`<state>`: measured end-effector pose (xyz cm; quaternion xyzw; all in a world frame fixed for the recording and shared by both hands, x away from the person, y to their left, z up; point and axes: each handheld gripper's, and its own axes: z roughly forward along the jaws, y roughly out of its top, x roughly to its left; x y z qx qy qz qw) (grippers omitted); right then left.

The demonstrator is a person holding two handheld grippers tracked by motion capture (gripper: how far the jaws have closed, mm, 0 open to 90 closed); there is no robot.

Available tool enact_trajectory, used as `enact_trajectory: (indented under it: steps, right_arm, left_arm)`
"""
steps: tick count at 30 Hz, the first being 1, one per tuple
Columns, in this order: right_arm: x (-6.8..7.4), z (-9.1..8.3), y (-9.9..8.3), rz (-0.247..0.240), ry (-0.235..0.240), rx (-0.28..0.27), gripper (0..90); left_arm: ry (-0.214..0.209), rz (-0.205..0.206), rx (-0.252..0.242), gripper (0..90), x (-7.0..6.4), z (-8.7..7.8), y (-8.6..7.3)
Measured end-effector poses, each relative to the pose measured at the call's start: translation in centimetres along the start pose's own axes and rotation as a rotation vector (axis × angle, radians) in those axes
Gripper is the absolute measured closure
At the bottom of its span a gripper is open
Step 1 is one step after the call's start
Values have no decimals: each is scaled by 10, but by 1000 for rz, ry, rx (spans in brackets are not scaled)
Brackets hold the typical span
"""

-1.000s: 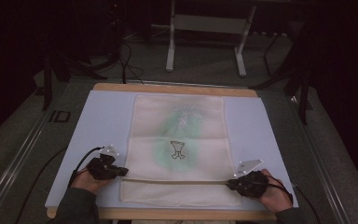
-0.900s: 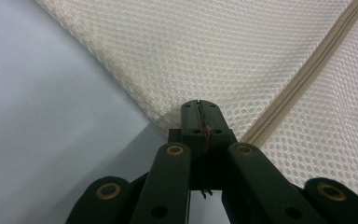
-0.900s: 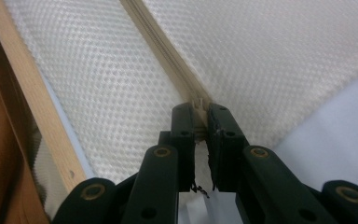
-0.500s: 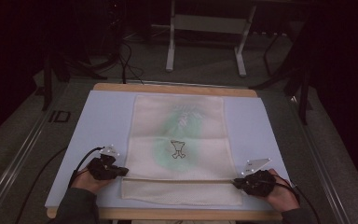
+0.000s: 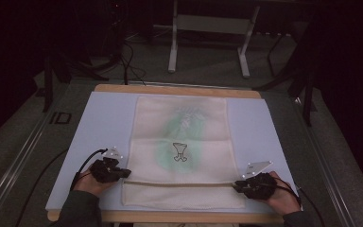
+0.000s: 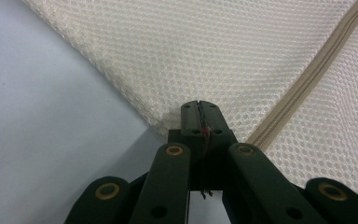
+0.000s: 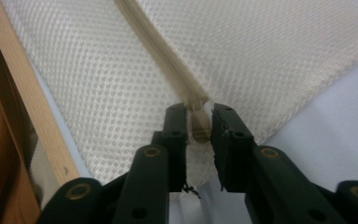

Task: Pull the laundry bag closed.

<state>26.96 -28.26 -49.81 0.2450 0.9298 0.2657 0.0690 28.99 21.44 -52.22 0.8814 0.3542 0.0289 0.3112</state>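
The left claw (image 6: 199, 116) is clamped tight on the left edge of a cream mesh laundry bag (image 5: 182, 142), just beside the end of its zipper (image 6: 307, 79). The right claw (image 7: 199, 122) sits at the zipper's other end, jaws narrowly parted around the tan zipper pull (image 7: 199, 127). The bag lies flat on a pale blue mat (image 5: 104, 118) covering the wooden desk (image 5: 170, 89), with the zipper running near its front edge.

Right gripper (image 5: 237, 185): shifted rightward along the zipper (image 5: 179, 183) line from its position a second ago, now at the mesh bag (image 5: 182, 142) right edge. Jaws now parted around the zipper pull (image 7: 199, 126).
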Motion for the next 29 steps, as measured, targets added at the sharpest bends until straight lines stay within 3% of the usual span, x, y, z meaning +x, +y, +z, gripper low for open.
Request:
enact_trajectory:
  steps: [2,7,8,12,20,29]
  right_arm:
    - [-1,-2,0,4,-3,-25,718]
    - [-2,-7,0,21,-23,-80,655]
    - [-4,-8,-1,36,-47,-109,622]
    - [-9,-7,-4,80,-88,-120,581]
    - [-22,-7,-14,173,-151,-165,565]
    - [-29,-4,-22,220,-209,-189,576]
  left_arm:
    - [-11,-8,-9,874,-1,0,0]
    - [9,27,-5,831,-6,2,5]
    - [-2,25,-12,826,-8,2,5]
    - [-2,32,-22,813,-9,2,7]
    - [13,36,-37,787,-11,5,9]
    - [26,12,-71,766,-7,2,8]
